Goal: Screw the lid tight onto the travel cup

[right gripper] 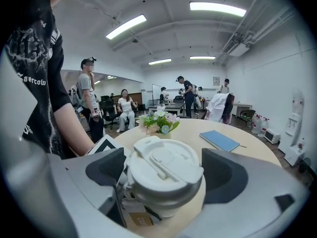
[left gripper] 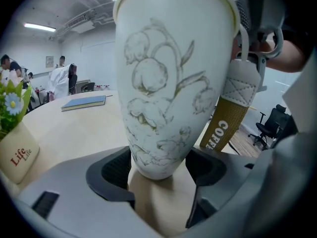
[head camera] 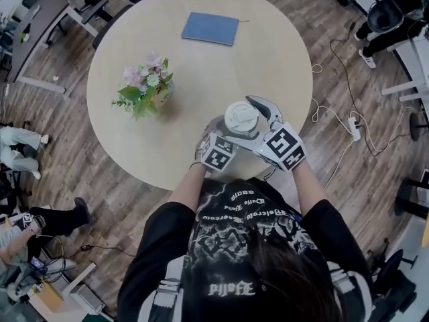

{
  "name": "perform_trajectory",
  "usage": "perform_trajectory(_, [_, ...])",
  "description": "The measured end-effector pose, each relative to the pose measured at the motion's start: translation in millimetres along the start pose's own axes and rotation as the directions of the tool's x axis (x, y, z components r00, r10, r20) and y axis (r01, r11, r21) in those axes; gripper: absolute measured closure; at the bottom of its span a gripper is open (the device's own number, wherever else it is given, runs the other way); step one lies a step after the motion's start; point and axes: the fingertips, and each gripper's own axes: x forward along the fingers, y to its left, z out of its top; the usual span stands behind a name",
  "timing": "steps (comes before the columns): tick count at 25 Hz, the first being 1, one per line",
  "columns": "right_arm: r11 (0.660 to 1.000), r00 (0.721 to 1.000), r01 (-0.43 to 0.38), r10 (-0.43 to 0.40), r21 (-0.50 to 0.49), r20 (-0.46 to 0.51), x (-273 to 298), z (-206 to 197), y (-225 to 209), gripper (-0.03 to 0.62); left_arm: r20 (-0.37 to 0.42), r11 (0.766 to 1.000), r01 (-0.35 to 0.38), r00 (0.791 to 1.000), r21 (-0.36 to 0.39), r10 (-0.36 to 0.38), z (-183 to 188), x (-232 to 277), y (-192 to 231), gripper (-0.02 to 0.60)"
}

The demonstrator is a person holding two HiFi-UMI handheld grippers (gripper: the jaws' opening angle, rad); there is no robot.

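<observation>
- Your left gripper [left gripper: 161, 177] has its jaws a narrow way apart and clamped on the tapered base of the travel cup [left gripper: 168, 83], one dark pad [left gripper: 116, 170] on each side
- The cup stands upright in that grip, white with a faint flower drawing, and a brown strap [left gripper: 230, 118] hangs down its side
- Your right gripper [right gripper: 163, 170] has its jaws spread wider, pressed around the rim of the white lid [right gripper: 166, 165], which sits on top of the cup
- Both your forearms reach forward and the two grippers meet at the cup, left low and right high, over the near edge of the round table [head camera: 201, 79]
- A flower pot [head camera: 144, 89] and a blue book [head camera: 210, 28] lie farther out on the table
</observation>
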Motion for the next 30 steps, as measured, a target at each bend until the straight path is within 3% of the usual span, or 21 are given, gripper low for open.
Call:
perform_trajectory(7, [0.986,0.976,0.160,-0.166,0.055,0.138,-47.0,17.4,-9.3,0.125,0.079,0.998,-0.018,0.997,-0.067,0.023,8.0,-16.5,0.5,0.221])
perform_trajectory(12, [0.964,0.952,0.238,-0.255,0.115,0.171,-76.8,3.6,-8.3,0.149,0.122,0.991,-0.037,0.991,-0.127,0.052,4.4,-39.7,-2.9,0.221])
perform_trajectory(17, [0.945,0.940,0.287,-0.309,0.158,0.142,-95.0,-25.2,-1.1,0.161,0.169,0.989,-0.062,0.982,-0.135,0.084,2.7,-70.8,-12.1,0.221])
perform_trajectory(22, [0.926,0.937,0.317,-0.340,0.206,0.083,-100.7,-62.9,15.5,0.163,0.202,0.975,-0.081,0.972,-0.209,0.124,-16.5,-97.0,-25.5,0.221])
perform_trajectory(26, [0.909,0.934,0.340,-0.356,0.240,0.027,-101.0,-95.3,26.6,0.167,0.260,0.952,-0.131,0.944,-0.277,0.205,-17.3,-120.3,-20.5,0.221])
perform_trajectory(30, [0.891,0.929,0.356,-0.369,0.281,-0.008,-102.6,-116.8,32.5,0.170,0.296,0.941,-0.139,0.926,-0.307,0.234,-10.0,-135.9,-13.4,0.221])
